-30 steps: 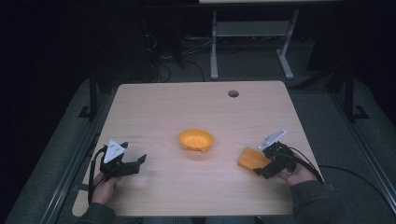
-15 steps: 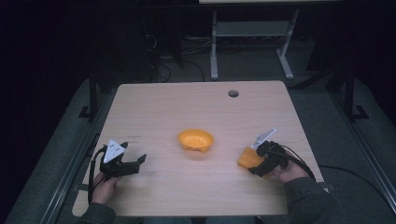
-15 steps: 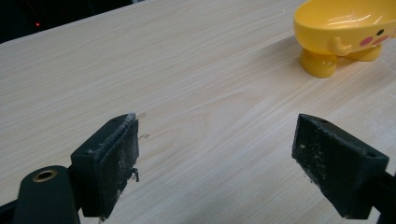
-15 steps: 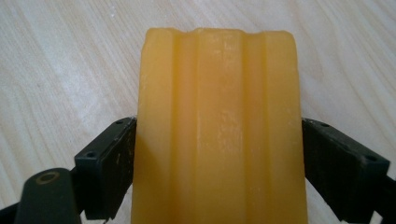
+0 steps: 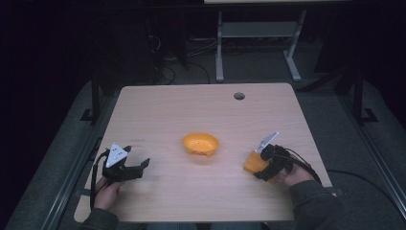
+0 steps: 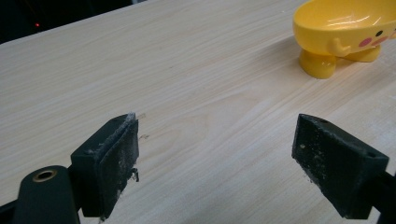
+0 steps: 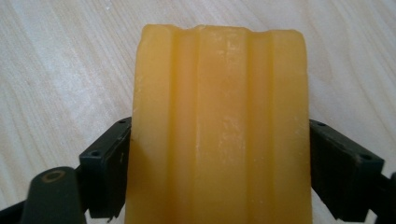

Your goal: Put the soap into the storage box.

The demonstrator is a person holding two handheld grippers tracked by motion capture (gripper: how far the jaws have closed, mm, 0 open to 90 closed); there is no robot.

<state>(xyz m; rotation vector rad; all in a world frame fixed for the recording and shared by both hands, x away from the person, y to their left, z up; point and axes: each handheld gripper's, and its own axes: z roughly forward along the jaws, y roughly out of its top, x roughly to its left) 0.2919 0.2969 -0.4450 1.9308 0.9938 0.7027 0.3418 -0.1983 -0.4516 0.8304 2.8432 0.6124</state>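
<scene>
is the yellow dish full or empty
Empty: the high view shows only bare yellow inside the dish; the soap sits between the right hand-held gripper's jaws.

Left tongs (image 5: 141, 165) gaping wide, low, right tongs (image 5: 259, 169) clamped, both hand-held

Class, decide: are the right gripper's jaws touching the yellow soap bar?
Touching. The right gripper view shows the right gripper with both black jaws pressed flush against the sides of the soap bar, no gap on either side.

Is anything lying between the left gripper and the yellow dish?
No. In the left gripper view, bare tabletop runs from the open left gripper to the yellow dish.
</scene>
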